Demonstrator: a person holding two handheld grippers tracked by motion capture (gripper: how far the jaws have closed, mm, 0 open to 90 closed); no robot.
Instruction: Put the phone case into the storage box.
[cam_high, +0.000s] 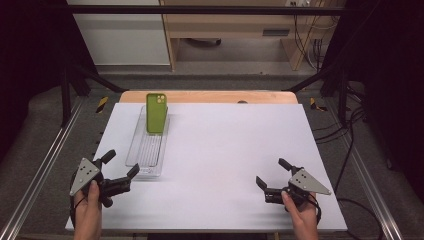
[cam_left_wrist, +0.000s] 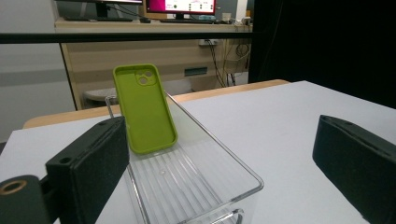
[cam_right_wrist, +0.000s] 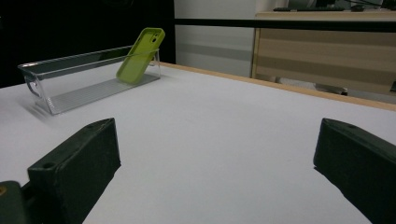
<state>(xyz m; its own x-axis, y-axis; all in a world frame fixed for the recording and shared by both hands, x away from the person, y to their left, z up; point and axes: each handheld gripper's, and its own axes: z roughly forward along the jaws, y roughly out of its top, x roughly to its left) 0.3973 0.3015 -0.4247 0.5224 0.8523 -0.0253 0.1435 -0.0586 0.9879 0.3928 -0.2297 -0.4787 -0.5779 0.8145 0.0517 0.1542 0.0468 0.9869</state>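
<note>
The table (cam_high: 225, 165) is the largest thing here, a white sheet over a wooden top, and almost all of it is bare. On its left part lies a long clear bin (cam_high: 146, 150), with the short end toward the person, so the left hand can reach into it without crossing the table. Inside the bin, at the far end, stands a green phone case (cam_high: 156, 113); it leans back against the far wall with its lower edge on the ribbed floor, and I think this tilt is why it does not fall flat. From the left gripper view the case (cam_left_wrist: 145, 109) shows its hollow inner side and the camera cut-out at the top, and the bin (cam_left_wrist: 233, 163) opens just ahead of the jaws. The left gripper (cam_high: 120, 165) rests near the close end of the bin, a little to its left, with the jaws spread wide and nothing between them; it seems ready to go forward for the case. The right gripper (cam_high: 270, 175) is well apart, on the bare right side of the table, also spread wide and empty, probably kept there so it does not disturb the other. From the right gripper view the bin (cam_right_wrist: 70, 88) and the case (cam_right_wrist: 140, 53) are far off.
</note>
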